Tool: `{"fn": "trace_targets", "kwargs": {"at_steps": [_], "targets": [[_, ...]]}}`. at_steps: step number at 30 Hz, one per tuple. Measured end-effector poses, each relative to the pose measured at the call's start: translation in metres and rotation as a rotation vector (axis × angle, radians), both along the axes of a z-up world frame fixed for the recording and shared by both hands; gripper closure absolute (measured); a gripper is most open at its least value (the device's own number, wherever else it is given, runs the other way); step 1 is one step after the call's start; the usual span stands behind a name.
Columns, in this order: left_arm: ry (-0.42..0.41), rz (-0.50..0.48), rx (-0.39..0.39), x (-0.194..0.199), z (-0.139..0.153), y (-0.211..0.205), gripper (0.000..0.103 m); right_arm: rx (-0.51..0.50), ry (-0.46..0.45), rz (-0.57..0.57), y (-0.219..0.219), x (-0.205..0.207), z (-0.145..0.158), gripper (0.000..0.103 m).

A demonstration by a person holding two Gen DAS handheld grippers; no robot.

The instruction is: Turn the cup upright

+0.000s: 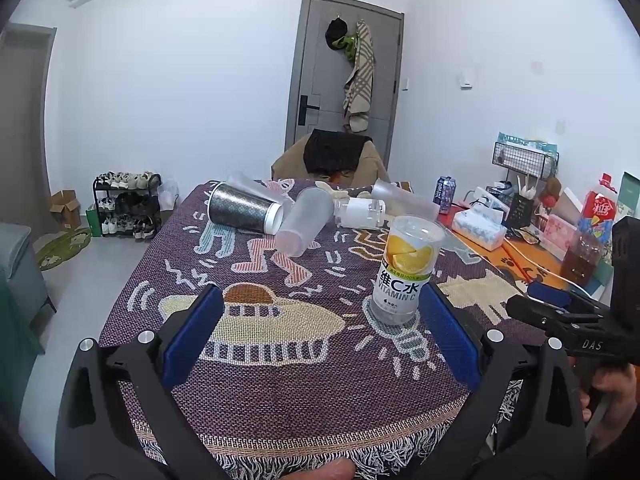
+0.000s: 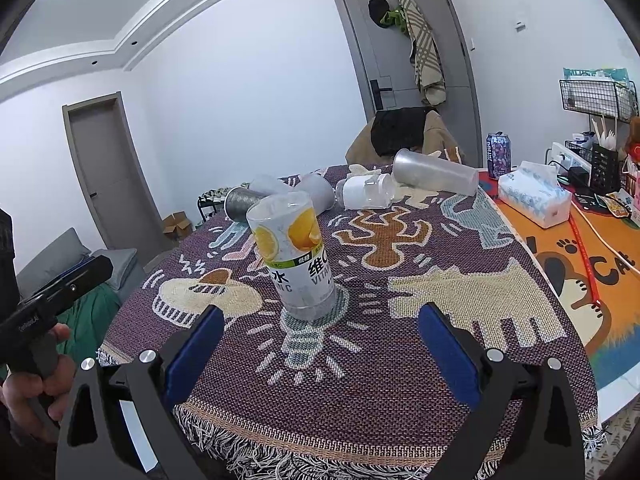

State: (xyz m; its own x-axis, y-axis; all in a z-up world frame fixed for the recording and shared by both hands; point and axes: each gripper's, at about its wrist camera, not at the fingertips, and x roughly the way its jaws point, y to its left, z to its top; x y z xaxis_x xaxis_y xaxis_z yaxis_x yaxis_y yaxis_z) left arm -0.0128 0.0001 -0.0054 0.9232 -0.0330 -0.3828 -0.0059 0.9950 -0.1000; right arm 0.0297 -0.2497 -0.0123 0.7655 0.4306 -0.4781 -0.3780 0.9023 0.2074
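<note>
Vitamin C cup stands upright ahead of both wide-open grippers (neither touching); next, reach the toppled cups beyond.

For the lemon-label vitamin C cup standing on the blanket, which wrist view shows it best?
The right wrist view: the vitamin C cup stands near centre, whole, ahead of the open right gripper with nothing covering it. In the left wrist view the cup sits off to the right, its base partly behind the left gripper's right finger.

White walls, grey door, shoe rack, patterned tablecloth
</note>
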Motion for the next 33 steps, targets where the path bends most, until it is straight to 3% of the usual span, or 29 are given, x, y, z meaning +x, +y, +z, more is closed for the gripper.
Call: {"fn": "trace_targets", "kwargs": {"at_steps": [33], "targets": [[-0.008, 0.008, 0.031, 0.0003, 0.0038, -0.0081, 0.006, 0.000, 0.001, -0.005, -0.0048, 0.0009, -0.0042, 0.008]]}}
